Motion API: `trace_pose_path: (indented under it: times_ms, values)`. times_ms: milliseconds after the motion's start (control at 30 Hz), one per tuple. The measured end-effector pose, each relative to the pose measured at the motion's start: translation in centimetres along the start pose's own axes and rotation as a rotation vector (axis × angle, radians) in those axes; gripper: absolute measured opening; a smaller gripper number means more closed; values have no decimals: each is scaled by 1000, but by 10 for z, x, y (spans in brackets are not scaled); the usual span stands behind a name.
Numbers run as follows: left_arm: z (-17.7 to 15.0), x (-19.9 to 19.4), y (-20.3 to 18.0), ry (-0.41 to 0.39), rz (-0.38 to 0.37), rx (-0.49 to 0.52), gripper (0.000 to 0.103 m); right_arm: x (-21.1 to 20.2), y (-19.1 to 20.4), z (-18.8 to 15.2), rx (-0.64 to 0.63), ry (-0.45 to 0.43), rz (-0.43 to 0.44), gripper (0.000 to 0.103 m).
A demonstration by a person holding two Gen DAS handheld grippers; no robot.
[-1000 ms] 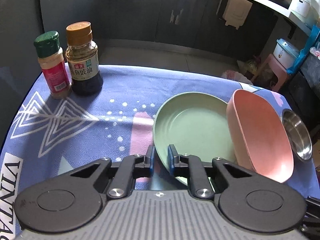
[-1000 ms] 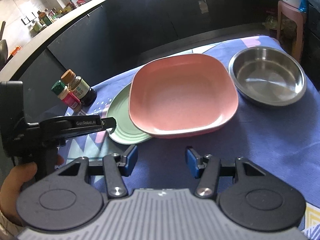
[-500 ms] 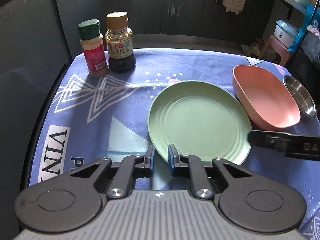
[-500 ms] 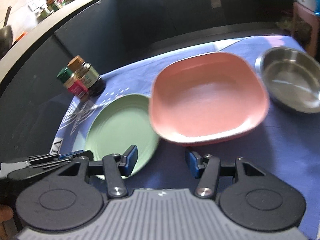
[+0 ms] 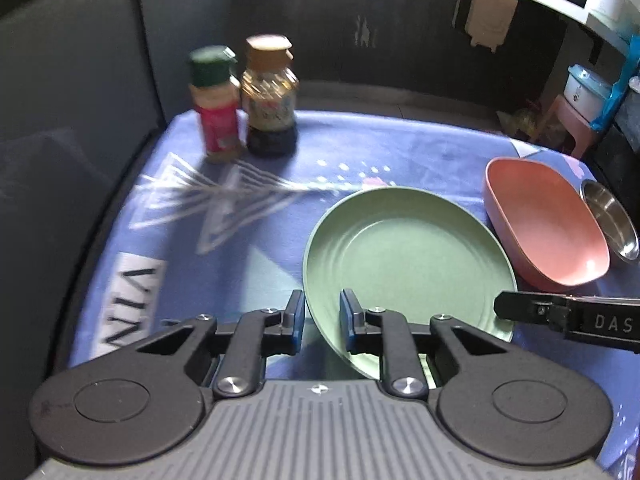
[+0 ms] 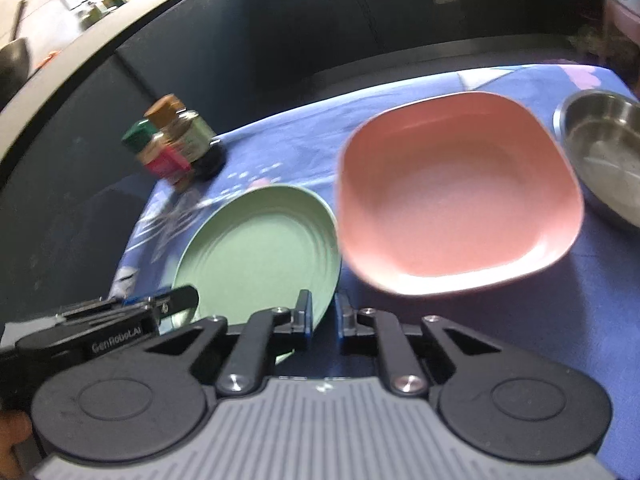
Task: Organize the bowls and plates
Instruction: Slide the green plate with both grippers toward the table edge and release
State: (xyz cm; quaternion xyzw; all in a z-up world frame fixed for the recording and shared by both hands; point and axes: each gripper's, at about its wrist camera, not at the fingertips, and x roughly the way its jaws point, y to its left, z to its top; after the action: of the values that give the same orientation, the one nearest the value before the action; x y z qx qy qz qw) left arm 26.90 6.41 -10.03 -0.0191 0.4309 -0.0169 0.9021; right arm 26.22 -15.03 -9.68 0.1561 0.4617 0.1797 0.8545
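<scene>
Left wrist view: left gripper [image 5: 320,322] clamps the green plate [image 5: 404,264] by its near rim at the table's [image 5: 120,248] near edge. Right gripper [image 6: 322,320], jaws just closing on the same rim, sits nearer the pink dish [image 6: 456,196].

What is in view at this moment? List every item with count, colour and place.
green plate: one, green, cloth centre, near rim between the left claw's fingers
pink dish: one, pink, squarish, right of the plate
steel bowl: one, silver, far right
spice jar: one, green cap, red label, far left
sauce bottle: one, brown cap, beside the jar
tablecloth: one, blue, patterned
left claw: shut on the plate
right claw: jaws just closed, nearly together at the plate's edge
</scene>
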Motion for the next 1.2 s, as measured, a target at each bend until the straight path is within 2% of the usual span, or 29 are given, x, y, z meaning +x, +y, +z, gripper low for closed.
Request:
trace_pose_path:
  times_ms: [167, 333, 700, 1200]
  values:
    - [-16, -34, 18, -26, 14, -5, 17, -12, 32, -15, -66, 13, 31, 40]
    - [-36, -49, 32, -30, 22, -26, 17, -16, 57, -34, -135, 33, 24, 40]
    - [-56, -43, 47, -8, 7, -61, 17, -4, 68, -47, -182, 80, -14, 41]
    - [-59, -32, 48, 18, 2, -58, 17, 7, 69, -50, -200, 115, -32, 41]
